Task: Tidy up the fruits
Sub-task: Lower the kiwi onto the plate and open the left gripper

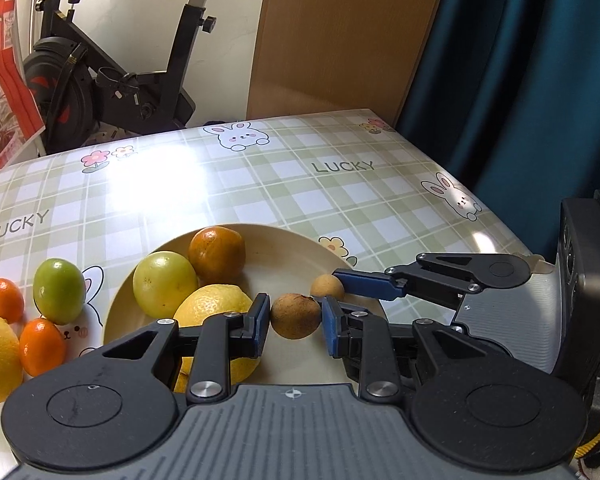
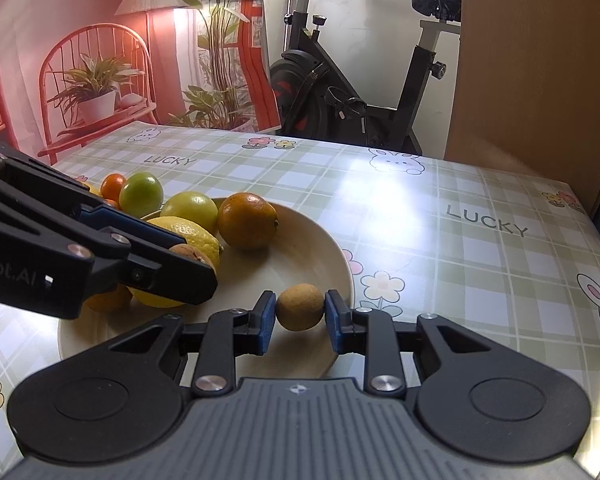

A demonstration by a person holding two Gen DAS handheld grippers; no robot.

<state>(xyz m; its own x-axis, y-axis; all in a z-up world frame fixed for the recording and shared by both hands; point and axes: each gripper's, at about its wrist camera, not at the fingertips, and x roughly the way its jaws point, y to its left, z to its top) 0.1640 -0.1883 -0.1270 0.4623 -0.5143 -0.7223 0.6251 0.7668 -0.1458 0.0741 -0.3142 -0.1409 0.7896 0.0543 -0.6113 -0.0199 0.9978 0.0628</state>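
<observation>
The left gripper clamps a brown round fruit; the right gripper clamps a smaller tan fruit. Both hang over a cream plate holding a lemon, orange and green fruit, on the checked counter.

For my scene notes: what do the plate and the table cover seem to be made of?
The plate looks like matte cream ceramic or melamine: smooth, even colour, no strong gloss; which of the two I cannot tell. The table cover looks like glossy vinyl or oilcloth: printed plaid with rabbits, and it mirrors the window light brightly.
</observation>
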